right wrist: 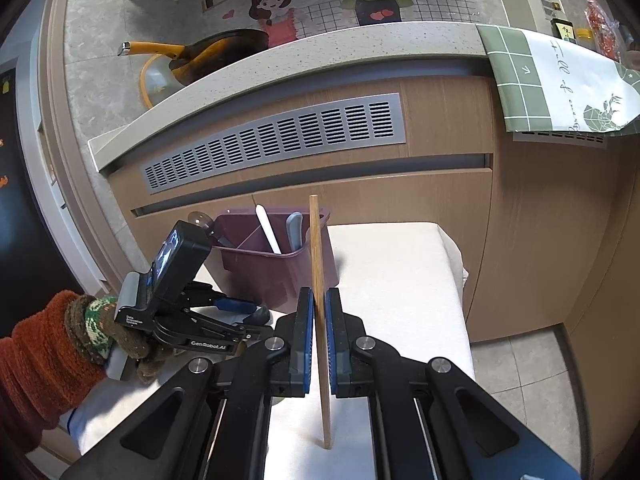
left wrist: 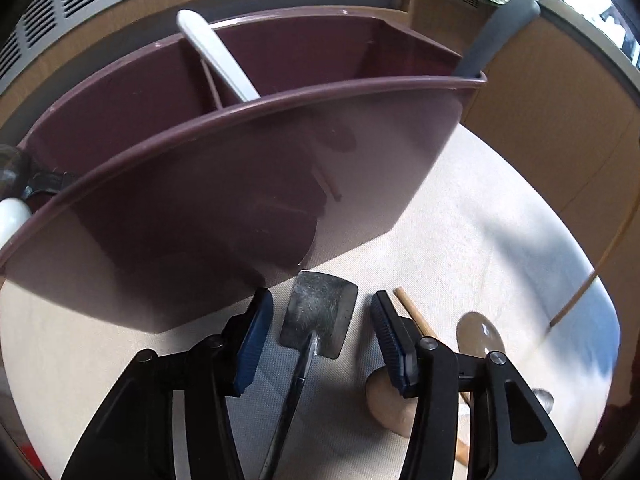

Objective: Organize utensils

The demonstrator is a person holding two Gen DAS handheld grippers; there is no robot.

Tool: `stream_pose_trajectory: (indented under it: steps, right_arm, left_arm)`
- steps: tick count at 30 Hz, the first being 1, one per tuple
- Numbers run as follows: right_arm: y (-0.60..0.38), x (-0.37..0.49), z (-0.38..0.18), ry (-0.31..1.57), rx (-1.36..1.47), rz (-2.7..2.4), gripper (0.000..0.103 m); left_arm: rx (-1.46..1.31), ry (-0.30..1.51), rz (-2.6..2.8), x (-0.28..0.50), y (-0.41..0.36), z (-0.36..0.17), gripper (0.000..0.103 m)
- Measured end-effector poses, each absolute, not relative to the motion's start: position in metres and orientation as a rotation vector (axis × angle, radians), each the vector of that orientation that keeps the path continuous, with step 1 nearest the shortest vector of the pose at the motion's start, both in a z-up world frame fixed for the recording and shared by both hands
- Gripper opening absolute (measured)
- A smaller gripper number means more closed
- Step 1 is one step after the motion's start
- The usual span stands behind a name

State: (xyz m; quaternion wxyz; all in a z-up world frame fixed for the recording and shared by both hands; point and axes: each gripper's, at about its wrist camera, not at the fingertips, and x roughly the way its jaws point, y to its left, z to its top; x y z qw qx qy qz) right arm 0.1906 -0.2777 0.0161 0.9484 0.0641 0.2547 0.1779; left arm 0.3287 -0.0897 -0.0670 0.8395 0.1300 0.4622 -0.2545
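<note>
Left wrist view shows the left gripper [left wrist: 320,328] wide open, empty, straddling a metal spatula [left wrist: 318,312] lying on the table [left wrist: 460,220] beside the organizer [left wrist: 240,184], handle running back between the jaws, while the right gripper [right wrist: 319,316] clamps a chopstick [right wrist: 318,280].

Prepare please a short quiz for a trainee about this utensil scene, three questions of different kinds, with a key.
1. True or false: the right claw is shut on a wooden chopstick.
2. What lies between the open left claw's fingers? A) metal spatula B) whisk C) fork
3. What colour is the utensil holder?

Key: 1 true; 2 A, the metal spatula, not gripped; 3 dark purple.
</note>
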Motion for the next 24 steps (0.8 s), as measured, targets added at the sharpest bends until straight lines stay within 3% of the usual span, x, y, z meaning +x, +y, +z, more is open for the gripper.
stream_pose_trajectory:
  steps: [1, 2, 12, 18, 24]
  right_arm:
    - [-0.277, 0.190, 0.016, 0.517, 0.129, 0.363, 0.006]
    - [-0.277, 0.190, 0.017, 0.517, 0.128, 0.365, 0.006]
    - [-0.270, 0.188, 0.029, 0.483, 0.118, 0.368, 0.006]
    - [-0.252, 0.189, 0.065, 0.381, 0.089, 0.386, 0.005]
    - [-0.224, 0.210, 0.160, 0.186, 0.001, 0.391, 0.005]
  left_arm:
    - [0.274, 0.953, -0.505, 0.327, -0.089, -0.066, 0.036]
    - [0.265, 0.943, -0.495, 0.322, -0.087, -0.067, 0.034]
    - [0.034, 0.675, -0.364, 0.249, -0.038, -0.017, 0.033]
    - [-0.046, 0.400, -0.321, 0.219, -0.014, 0.074, 0.033]
    - [-0.138, 0.146, -0.326, 0.235, -0.008, 0.180, 0.033]
